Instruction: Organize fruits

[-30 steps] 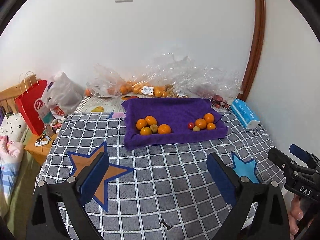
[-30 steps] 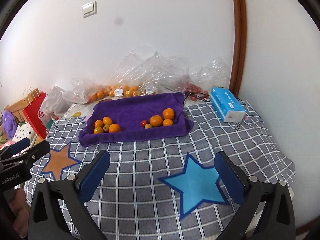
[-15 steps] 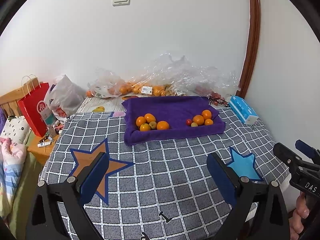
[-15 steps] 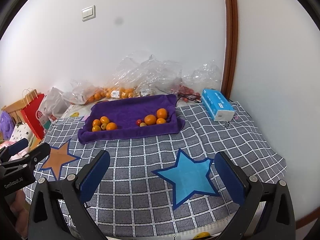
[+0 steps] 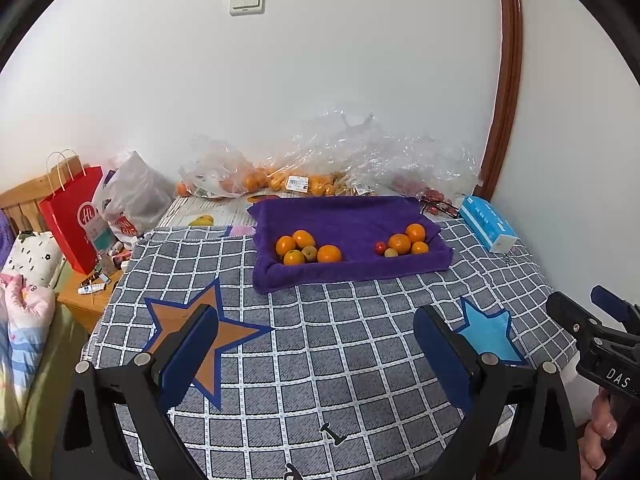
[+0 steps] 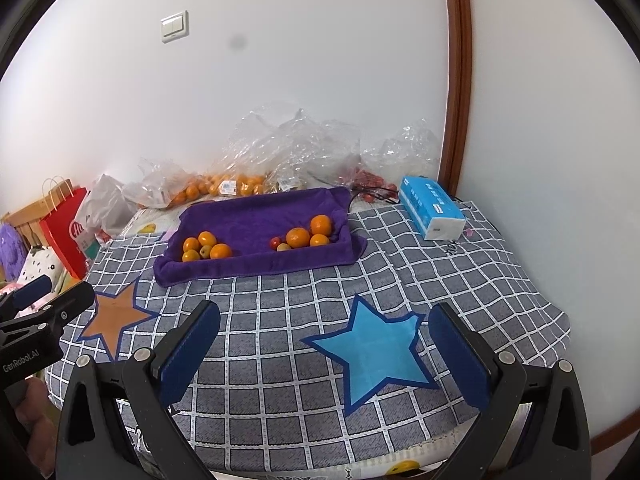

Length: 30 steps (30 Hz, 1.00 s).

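Two little heaps of fruit sit on the purple towel (image 5: 352,220): one by its left end (image 5: 308,249), one by its right (image 5: 400,242). Left gripper (image 5: 316,350) and right gripper (image 6: 326,350) hang wide apart, holding nothing, back over the checked cloth (image 6: 280,304). Sorted already, or sorting to come? I can't tell.

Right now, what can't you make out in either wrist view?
- Bagged fruit by the wall, both views: crinkled clear plastic hides the count and kinds.
- Small pale fruit on the purple towel: too small to name.
- Bedside clutter, left wrist view: too small.
- Yellow item, right wrist view: cut off by the bottom edge.
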{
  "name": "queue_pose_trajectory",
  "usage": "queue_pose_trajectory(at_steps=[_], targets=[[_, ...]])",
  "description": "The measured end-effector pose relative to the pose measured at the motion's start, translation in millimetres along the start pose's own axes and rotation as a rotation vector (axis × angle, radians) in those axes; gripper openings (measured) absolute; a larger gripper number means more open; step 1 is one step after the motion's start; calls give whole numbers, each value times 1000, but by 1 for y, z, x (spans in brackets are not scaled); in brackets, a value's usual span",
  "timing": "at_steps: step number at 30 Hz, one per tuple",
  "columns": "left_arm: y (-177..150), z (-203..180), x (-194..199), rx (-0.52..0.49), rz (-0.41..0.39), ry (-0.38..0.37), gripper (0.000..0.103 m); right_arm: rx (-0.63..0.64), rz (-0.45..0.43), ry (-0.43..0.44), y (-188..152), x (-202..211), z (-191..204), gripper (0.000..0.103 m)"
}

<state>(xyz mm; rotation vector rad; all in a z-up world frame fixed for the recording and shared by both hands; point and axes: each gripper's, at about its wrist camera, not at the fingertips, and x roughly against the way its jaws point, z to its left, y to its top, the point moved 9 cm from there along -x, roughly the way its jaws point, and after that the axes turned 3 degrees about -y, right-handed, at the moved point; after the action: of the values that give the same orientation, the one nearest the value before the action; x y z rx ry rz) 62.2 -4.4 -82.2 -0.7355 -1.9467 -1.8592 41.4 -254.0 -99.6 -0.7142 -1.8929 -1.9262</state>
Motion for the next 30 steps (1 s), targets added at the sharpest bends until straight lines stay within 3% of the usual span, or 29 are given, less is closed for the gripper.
queue_pose_trajectory(at_steps=[30], targets=[[-1,1,1,18,-2,3,99,12,-1,-3,-1,1,4,103]])
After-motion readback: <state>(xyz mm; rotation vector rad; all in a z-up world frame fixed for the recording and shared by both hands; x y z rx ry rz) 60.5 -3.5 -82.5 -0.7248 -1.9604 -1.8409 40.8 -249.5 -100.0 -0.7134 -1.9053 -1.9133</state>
